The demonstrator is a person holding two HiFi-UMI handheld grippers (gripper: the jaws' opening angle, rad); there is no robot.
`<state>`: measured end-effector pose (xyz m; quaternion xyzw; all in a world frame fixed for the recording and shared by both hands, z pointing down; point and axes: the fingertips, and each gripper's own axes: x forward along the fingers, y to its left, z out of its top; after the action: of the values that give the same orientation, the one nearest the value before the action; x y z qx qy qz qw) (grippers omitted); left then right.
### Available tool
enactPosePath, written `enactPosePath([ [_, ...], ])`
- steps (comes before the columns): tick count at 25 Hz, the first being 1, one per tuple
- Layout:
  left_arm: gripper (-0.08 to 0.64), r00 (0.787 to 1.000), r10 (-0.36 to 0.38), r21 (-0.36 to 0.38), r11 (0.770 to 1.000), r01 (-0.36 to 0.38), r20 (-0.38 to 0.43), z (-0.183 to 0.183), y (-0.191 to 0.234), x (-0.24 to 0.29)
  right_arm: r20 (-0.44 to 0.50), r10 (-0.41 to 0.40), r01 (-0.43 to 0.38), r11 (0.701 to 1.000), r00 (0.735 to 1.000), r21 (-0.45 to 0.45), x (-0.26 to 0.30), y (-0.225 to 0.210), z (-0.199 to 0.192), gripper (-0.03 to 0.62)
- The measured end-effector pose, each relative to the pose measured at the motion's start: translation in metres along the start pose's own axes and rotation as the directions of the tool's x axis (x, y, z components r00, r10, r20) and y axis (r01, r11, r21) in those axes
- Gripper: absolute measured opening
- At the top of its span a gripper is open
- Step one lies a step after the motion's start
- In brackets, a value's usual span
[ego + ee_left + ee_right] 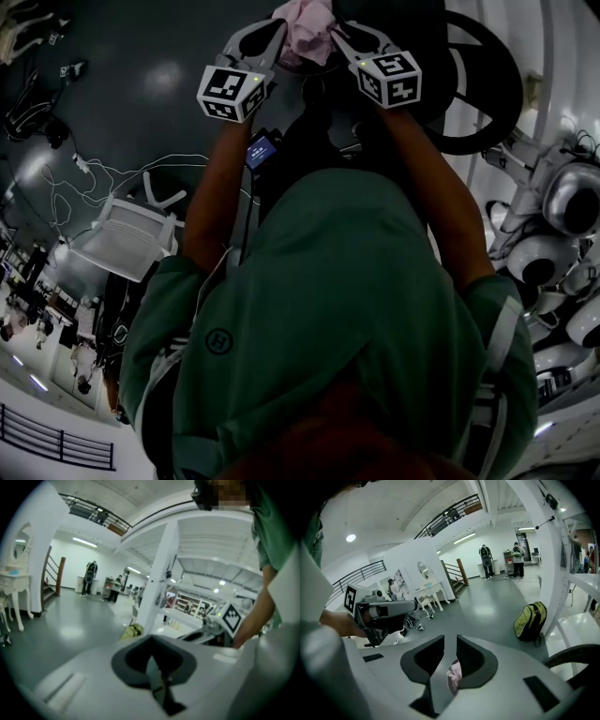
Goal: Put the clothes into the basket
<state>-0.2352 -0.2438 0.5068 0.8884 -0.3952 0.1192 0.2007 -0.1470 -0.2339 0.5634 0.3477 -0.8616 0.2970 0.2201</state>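
**Pair of hand-held grippers, both arms stretched forward, tips drawn close together**

Left gripper (153, 663): jaws pressed together, with nothing visible between them in its own view. Its marker cube (232, 92) faces up. It is carried on the bare left forearm (211, 187), which reaches straight out from a green short sleeve. Right gripper (449, 654): jaws a narrow gap apart and closed on a fold of pink cloth (454, 674), which lies against one jaw. Its marker cube (389, 78) also faces up. It is carried on the bare right forearm (441, 197), likewise extended. Both grippers point away from the torso. Their fingers angle inward toward each other, and the two cubes sit side by side at about the same reach.
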Motion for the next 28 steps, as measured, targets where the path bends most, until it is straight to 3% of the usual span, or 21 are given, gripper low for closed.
enactPosePath([
  [6, 0.003, 1.0, -0.005, 0.018, 1.0, 0.005, 0.018, 0.009, 0.003, 0.0, -0.003, -0.018, 0.018, 1.0, 1.0, 0.013, 0.001, -0.003, -0.005, 0.074],
  [12, 0.003, 0.999, -0.037, 0.039, 0.999, 0.036, 0.036, 0.023, -0.006, -0.001, 0.069, -0.053, 0.05, 0.997, 0.996, 0.052, -0.023, -0.006, 0.015, 0.012],
  [16, 0.003, 0.995, -0.08, 0.07, 0.995, 0.076, 0.056, 0.042, -0.017, -0.005, 0.126, -0.068, 0.058, 0.995, 0.99, 0.079, -0.048, -0.003, 0.037, 0.005],
  [23, 0.003, 0.975, -0.213, 0.16, 0.967, 0.201, 0.061, 0.069, -0.047, -0.006, 0.213, -0.125, 0.105, 0.989, 0.969, 0.104, -0.106, 0.002, 0.067, 0.005],
  [28, 0.003, 0.962, -0.275, 0.192, 0.944, 0.27, 0.0, 0.06, -0.078, -0.005, 0.244, -0.232, 0.196, 0.967, 0.942, 0.163, -0.166, -0.007, 0.044, 0.005],
])
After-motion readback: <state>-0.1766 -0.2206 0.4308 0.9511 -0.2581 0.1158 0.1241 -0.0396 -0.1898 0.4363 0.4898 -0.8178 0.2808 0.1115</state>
